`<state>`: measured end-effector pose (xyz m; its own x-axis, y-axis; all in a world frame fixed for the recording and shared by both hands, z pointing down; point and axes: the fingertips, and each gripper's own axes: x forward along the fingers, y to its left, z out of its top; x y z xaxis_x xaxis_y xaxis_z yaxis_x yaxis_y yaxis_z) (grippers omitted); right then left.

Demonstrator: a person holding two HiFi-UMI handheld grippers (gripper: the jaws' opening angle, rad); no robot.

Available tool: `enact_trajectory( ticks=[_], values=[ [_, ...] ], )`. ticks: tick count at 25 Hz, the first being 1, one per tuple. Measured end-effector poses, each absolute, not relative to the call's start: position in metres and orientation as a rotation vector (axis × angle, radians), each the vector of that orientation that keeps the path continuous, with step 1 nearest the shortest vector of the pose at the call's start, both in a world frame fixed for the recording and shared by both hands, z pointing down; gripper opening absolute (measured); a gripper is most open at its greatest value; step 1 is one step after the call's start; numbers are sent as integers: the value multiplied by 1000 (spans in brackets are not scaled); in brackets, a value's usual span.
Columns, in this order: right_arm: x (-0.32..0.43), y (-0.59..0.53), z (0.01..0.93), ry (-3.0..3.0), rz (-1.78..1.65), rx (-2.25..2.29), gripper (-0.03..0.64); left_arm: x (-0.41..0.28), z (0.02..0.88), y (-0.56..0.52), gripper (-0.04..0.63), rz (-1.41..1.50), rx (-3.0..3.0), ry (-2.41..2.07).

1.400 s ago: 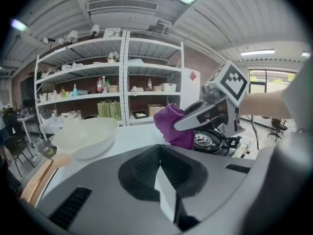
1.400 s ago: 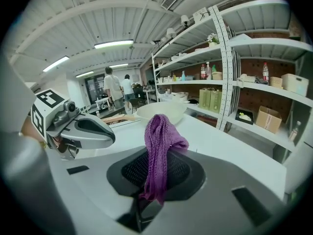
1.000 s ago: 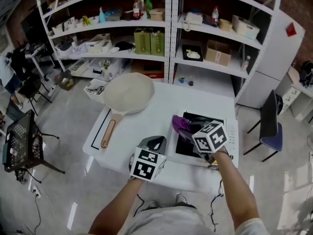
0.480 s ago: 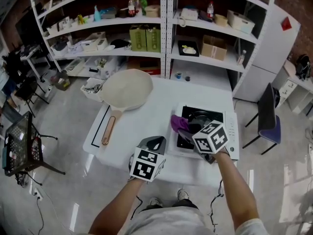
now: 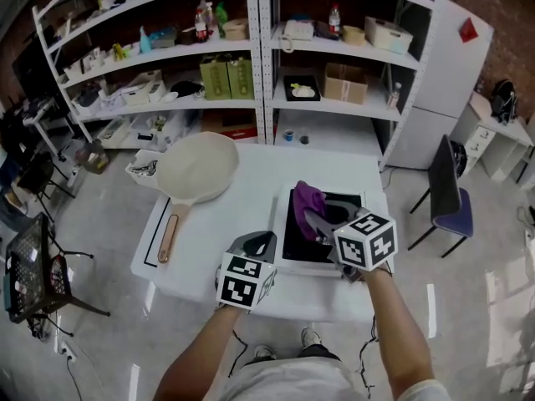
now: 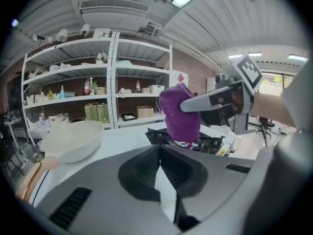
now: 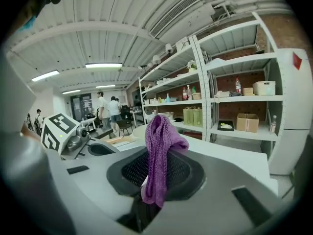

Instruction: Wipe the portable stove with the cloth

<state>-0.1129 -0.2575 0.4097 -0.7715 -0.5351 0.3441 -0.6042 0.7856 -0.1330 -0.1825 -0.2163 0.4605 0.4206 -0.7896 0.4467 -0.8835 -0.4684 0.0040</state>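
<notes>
Cloth [image 5: 308, 197] hanging from R gripper [image 5: 313, 215], jaws clamping it, over portable stove [image 5: 292, 239] at table [image 5: 234, 215] right, L gripper [image 5: 259, 242] hovering left of stove, jaws pressing together on nothing.

Premises: an indoor laboratory or workshop with storage. Evidence: tall white metal shelving [image 5: 267, 57] beyond the table's far edge, stocked with a brown cardboard box [image 5: 344, 82], green cartons [image 5: 227, 78] and bottles [image 5: 201, 23]. Red-brown brick wall [image 5: 510, 32]. Glossy pale grey floor [image 5: 96, 215]. White rectangular table [image 5: 234, 215] standing free. Blue-seated chair [image 5: 451, 215] off its right edge. Ceiling strip lights [image 7: 102, 65].
</notes>
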Motion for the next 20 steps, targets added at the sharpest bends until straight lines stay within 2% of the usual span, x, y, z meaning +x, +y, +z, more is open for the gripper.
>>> enact_trajectory(
  ticks=[13, 20],
  values=[
    [10, -244, 374, -2659, 246, 1206, 61, -130, 433, -242, 3, 519, 2491, -1467],
    [61, -234, 376, -2615, 250, 1371, 61, -125, 428, -246, 3, 474, 2475, -1506]
  ],
)
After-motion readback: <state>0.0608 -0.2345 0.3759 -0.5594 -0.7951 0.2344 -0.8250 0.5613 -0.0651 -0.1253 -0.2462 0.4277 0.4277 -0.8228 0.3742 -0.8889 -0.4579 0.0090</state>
